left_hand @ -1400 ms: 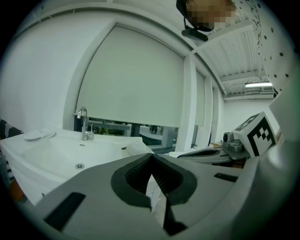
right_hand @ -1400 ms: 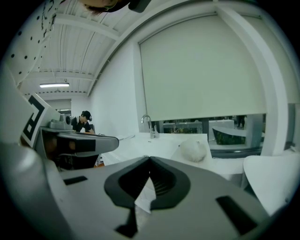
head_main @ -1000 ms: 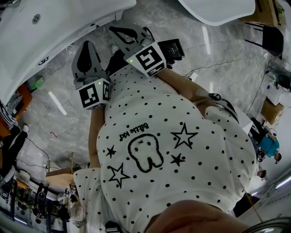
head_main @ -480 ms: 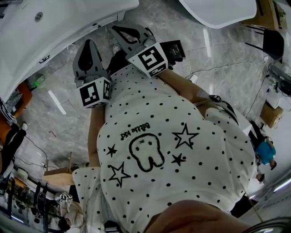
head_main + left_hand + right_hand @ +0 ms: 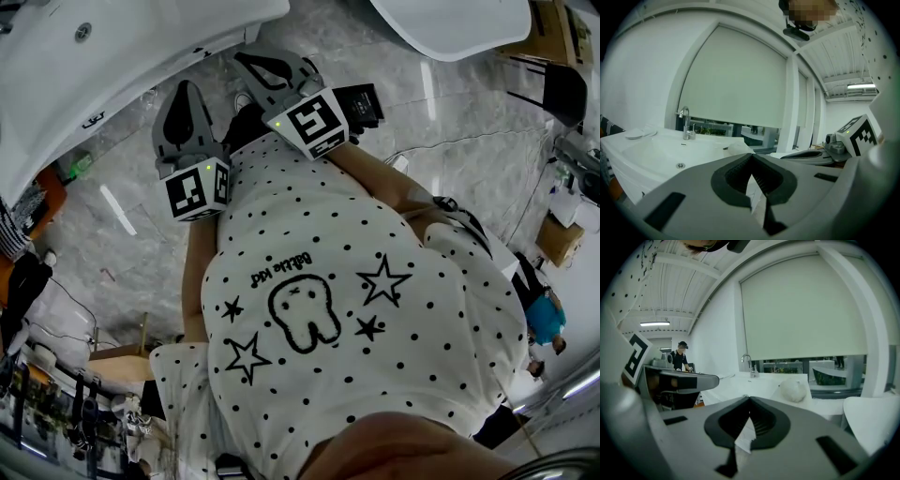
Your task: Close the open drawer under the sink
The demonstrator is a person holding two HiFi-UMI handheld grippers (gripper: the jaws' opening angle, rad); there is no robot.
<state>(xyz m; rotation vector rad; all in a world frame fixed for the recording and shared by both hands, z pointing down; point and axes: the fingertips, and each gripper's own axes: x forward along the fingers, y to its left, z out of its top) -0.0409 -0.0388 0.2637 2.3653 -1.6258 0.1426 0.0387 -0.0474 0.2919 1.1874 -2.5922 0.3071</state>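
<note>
Sink (image 5: pixel 103 56) is cut by the head view's top and left edges, its underside out of sight. Second basin (image 5: pixel 450 19) is cut by the top edge. Both hands are hidden behind the marker cubes and dotted shirt (image 5: pixel 356 309). In its own view the left gripper (image 5: pixel 752 155) body covers everything below the sink rim, and the right gripper (image 5: pixel 750 397) does likewise. White lump (image 5: pixel 793 390) on the counter — can't tell what. Distant person (image 5: pixel 682 357) — too small for detail.

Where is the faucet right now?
In the left gripper view, the chrome faucet stands at the left, on the back rim of the white sink, below the window blind.
</note>
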